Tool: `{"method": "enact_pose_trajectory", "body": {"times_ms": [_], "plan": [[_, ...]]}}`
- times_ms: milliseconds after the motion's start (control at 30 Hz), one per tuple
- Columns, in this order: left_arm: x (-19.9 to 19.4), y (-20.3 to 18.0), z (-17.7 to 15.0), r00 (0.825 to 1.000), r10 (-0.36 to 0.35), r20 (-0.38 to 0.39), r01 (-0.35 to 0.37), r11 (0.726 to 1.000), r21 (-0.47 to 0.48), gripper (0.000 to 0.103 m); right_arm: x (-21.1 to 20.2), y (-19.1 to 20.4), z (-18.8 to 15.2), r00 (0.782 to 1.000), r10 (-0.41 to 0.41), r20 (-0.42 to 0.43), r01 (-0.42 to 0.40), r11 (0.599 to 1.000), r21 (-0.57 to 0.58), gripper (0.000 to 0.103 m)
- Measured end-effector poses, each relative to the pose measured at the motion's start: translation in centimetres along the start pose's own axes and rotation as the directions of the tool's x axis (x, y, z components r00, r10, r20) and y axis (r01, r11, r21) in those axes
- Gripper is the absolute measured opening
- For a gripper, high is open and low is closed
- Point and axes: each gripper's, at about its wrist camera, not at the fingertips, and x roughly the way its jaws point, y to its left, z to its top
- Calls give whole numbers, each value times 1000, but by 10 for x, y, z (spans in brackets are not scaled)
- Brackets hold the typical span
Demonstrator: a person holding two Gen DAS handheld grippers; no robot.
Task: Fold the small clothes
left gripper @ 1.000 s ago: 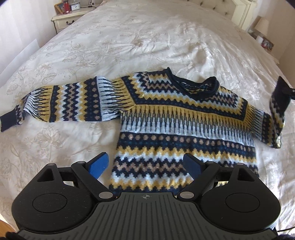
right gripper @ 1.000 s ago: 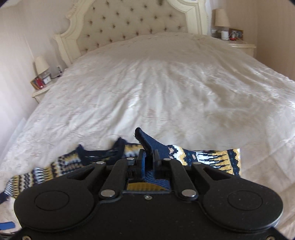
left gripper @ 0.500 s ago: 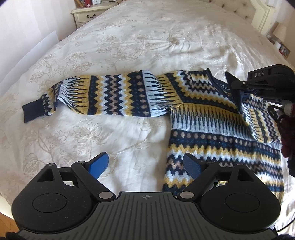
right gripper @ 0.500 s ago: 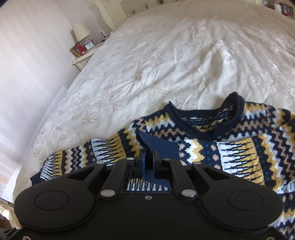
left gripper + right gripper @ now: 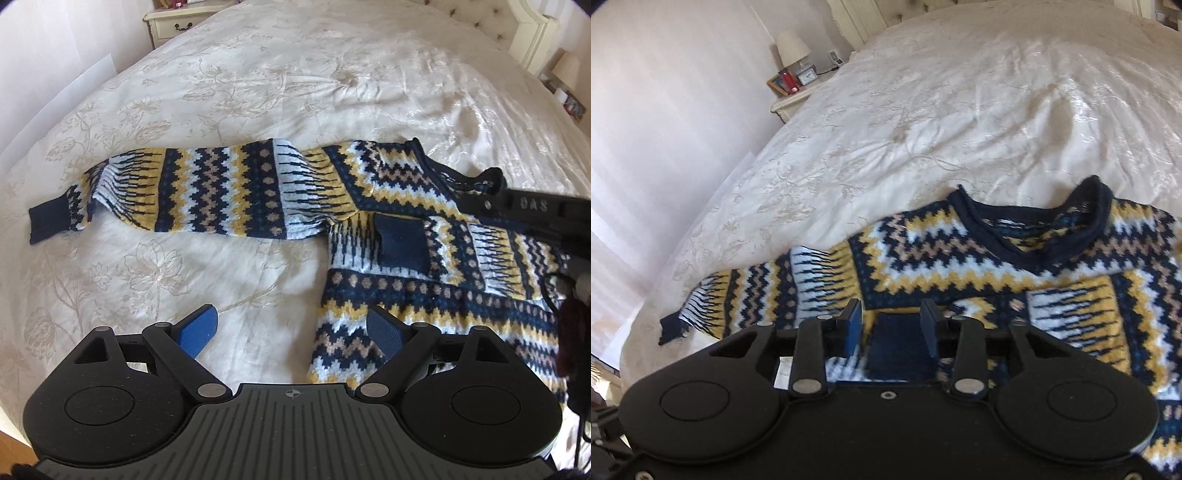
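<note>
A navy, yellow and pale-blue patterned sweater [image 5: 388,184] lies flat on the bed. Its one sleeve [image 5: 221,195] stretches out to the left, ending in a navy cuff [image 5: 48,221]. The other sleeve is folded across the chest, and its navy cuff [image 5: 400,245] rests on the body. My right gripper [image 5: 891,310] hovers just over that cuff [image 5: 899,343]. Its jaws are opening; the cuff lies between them, and the pads do not press it. My left gripper [image 5: 290,317] is open and holds nothing, above the bedspread beside the sweater's lower hem.
The cream embroidered bedspread [image 5: 258,92] spreads out all round the sweater. A nightstand [image 5: 173,22] stands at the far left corner and carries a lamp [image 5: 792,48] and a clock. The headboard [image 5: 528,40] is at the far right. A dark red sleeve [image 5: 572,339] shows at the right edge.
My right gripper carried the sleeve cuff across and down onto the sweater's chest, then parted its jaws and let it go. The left gripper shifted left toward the outstretched sleeve, still open.
</note>
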Motion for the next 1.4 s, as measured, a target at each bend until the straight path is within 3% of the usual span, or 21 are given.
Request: {"method": "enact_pose_trajectory", "body": {"times_ms": [133,267,500,700,867,1000,1167,1200,1267,1333,1400], "plan": [[17,-22,11,1000,-18,25,17,999,37,84,-19,-41,-20,994,-109,-12,109,994,-1,67],[38,-45,19,996,-77,48,73,994,78,79,-38,-81,-40,979,-197,-41,199,980,28,74],[79,-78,27,995,-102,14,99,985,142,79,-57,-125,-65,971,-229,-69,235,968,92,97],[107,-91,35,994,-107,-4,106,981,165,79,-44,-147,-79,974,-163,-157,182,977,112,103],[132,-94,39,995,-89,-51,96,982,162,79,-20,-145,-94,956,-198,-215,206,978,15,103],[150,-91,43,989,-101,-110,114,986,121,79,-5,-142,-103,945,-226,-238,218,974,-60,103],[158,-85,50,981,-137,-141,142,989,30,79,-1,-144,-104,947,-227,-228,218,974,-68,103],[157,-85,52,980,-140,-140,145,989,23,75,-1,-145,-104,948,-228,-224,218,974,-70,103],[152,-86,54,982,-149,-118,153,988,22,51,-4,-144,-105,949,-233,-210,222,972,-73,103],[146,-87,56,984,-152,-93,156,987,39,14,-4,-142,-107,949,-244,-199,232,969,-84,103],[136,-89,58,988,-141,-55,145,987,68,5,-3,-139,-106,945,-259,-199,244,965,-97,103]]}}
